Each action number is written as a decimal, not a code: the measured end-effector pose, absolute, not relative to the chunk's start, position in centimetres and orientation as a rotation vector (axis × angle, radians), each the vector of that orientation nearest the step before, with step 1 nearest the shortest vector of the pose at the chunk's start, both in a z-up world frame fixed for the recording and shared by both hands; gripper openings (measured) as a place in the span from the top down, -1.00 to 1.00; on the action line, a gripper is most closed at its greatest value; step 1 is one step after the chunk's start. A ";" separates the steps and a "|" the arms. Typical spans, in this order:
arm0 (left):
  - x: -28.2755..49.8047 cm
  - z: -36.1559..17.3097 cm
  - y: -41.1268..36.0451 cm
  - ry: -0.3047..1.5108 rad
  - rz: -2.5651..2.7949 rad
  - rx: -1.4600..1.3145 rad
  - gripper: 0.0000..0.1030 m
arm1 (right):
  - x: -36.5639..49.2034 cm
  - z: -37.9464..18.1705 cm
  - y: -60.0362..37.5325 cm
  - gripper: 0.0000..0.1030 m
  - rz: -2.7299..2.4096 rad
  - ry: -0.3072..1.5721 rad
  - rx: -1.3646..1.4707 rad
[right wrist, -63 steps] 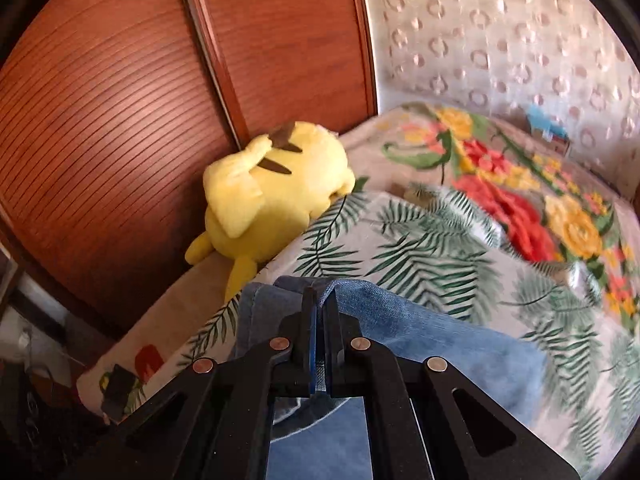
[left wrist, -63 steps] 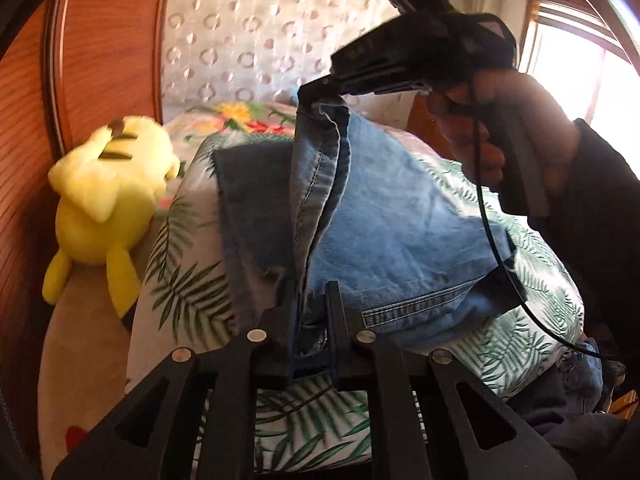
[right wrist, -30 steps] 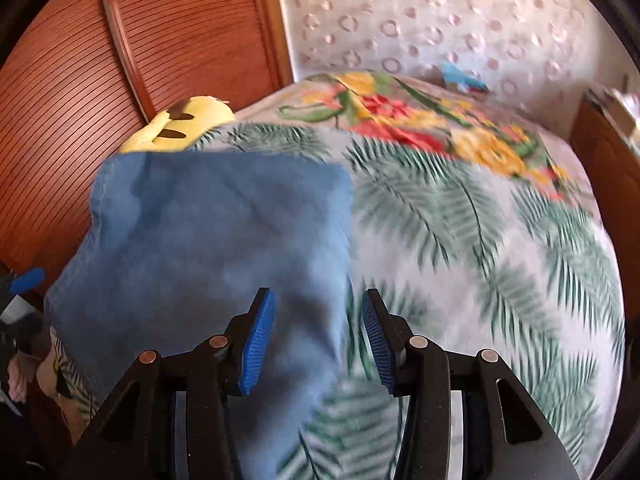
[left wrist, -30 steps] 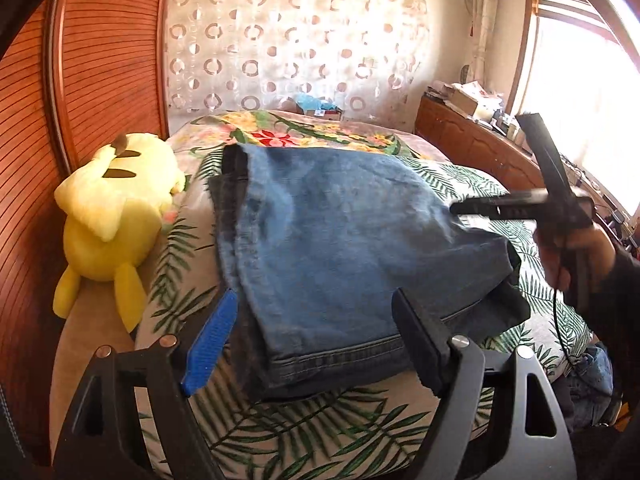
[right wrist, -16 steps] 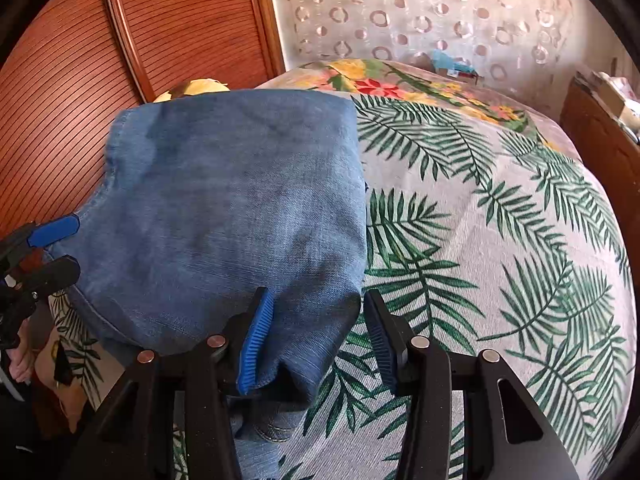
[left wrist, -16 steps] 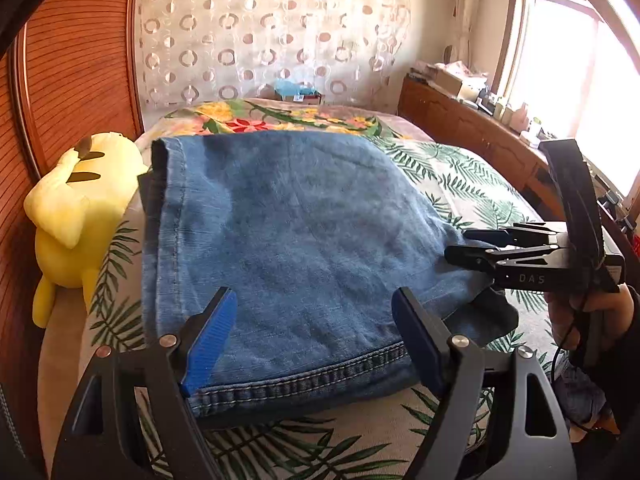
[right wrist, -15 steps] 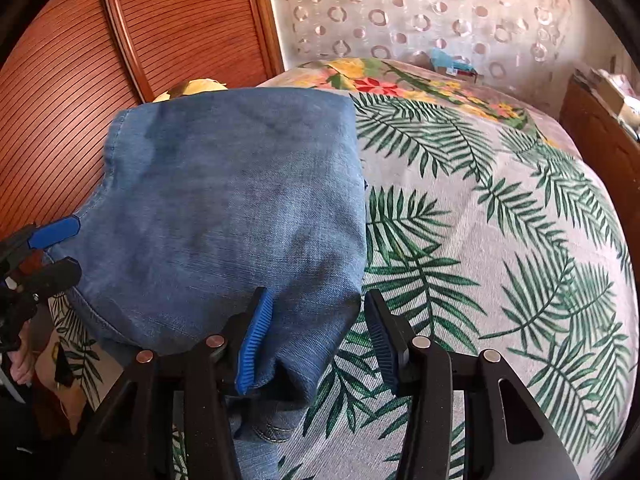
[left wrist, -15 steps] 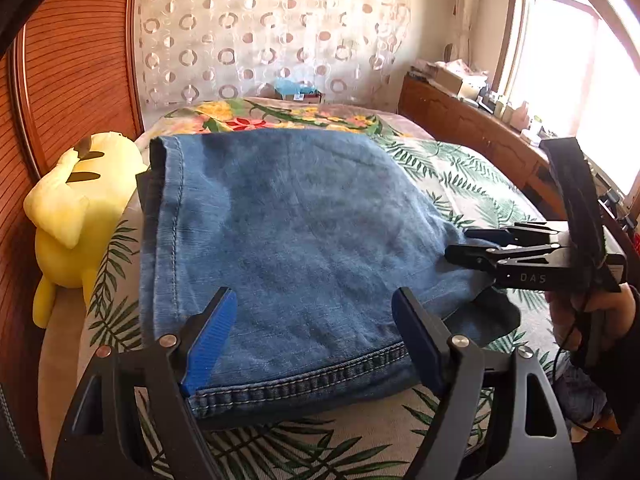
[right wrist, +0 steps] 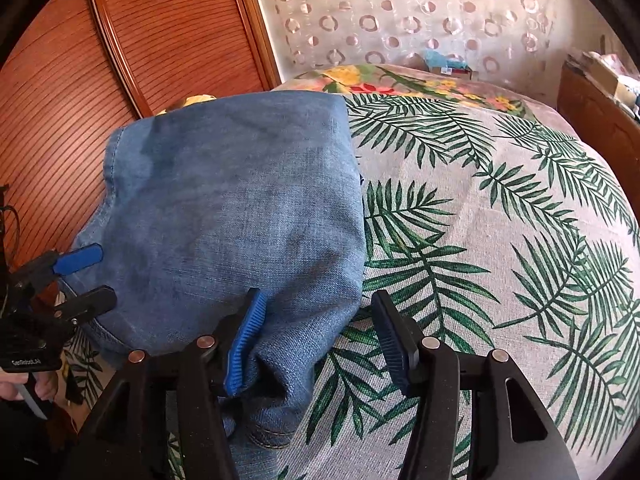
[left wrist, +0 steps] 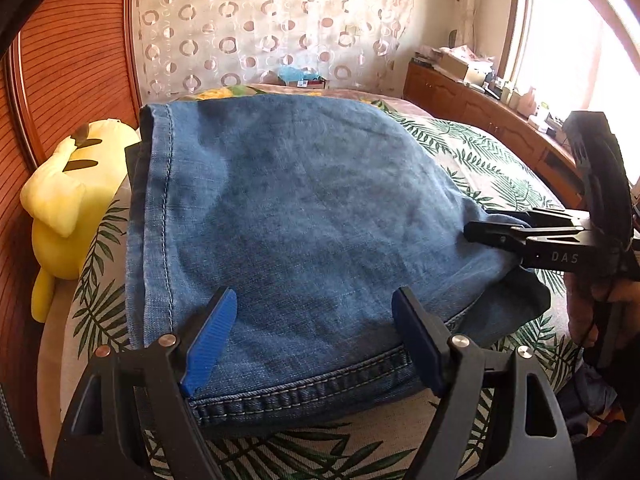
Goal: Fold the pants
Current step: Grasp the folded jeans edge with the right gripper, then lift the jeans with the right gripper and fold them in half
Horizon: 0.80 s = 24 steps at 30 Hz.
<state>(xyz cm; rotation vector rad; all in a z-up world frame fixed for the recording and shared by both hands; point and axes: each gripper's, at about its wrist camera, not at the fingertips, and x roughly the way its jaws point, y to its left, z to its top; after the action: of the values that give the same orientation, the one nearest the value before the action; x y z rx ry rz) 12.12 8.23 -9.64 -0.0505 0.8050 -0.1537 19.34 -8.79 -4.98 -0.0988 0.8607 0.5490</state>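
Note:
Blue jeans (left wrist: 304, 216) lie folded in a flat stack on the leaf-print bed cover (right wrist: 500, 248). In the left wrist view my left gripper (left wrist: 316, 320) is open just above the stitched near edge, its pads clear of the denim. My right gripper (left wrist: 492, 226) shows there at the stack's right corner. In the right wrist view the jeans (right wrist: 240, 208) fill the left half. The jaws of my right gripper (right wrist: 318, 304) are opening, and the near right corner of the denim lies loose between them. My left gripper (right wrist: 86, 280) appears at the left edge.
A yellow plush toy (left wrist: 68, 200) lies left of the jeans against ribbed wooden panels (right wrist: 80, 80). A wooden dresser (left wrist: 480, 108) with clutter runs along the right under a bright window. A patterned curtain (left wrist: 280, 28) hangs behind the bed.
Both grippers, earlier shut on the raised denim, have let go and stand open. The jeans now lie flat. Both views have sunk closer to the stack, and the right jaws have widened.

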 end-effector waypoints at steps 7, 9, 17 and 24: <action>12.1 -9.8 8.3 0.804 -0.156 -0.048 -0.57 | 19.1 -5.0 -8.4 0.02 0.569 0.864 -0.091; 12.1 -10.0 8.3 0.804 -0.158 -0.049 -0.57 | 19.0 -5.0 -8.1 0.28 0.598 0.875 -0.081; 11.5 -8.7 9.1 0.793 -0.163 -0.084 -0.57 | 17.9 -1.8 -7.3 0.77 0.664 0.783 -0.091; 8.8 -5.3 13.0 0.711 -0.097 -0.123 -0.57 | 16.3 3.0 -4.2 0.78 0.755 0.661 -0.095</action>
<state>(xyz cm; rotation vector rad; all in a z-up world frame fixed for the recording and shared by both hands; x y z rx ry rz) 8.81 12.98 -5.30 -0.1227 0.7112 -0.0971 16.27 -4.25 2.98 -0.0945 0.6607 0.7550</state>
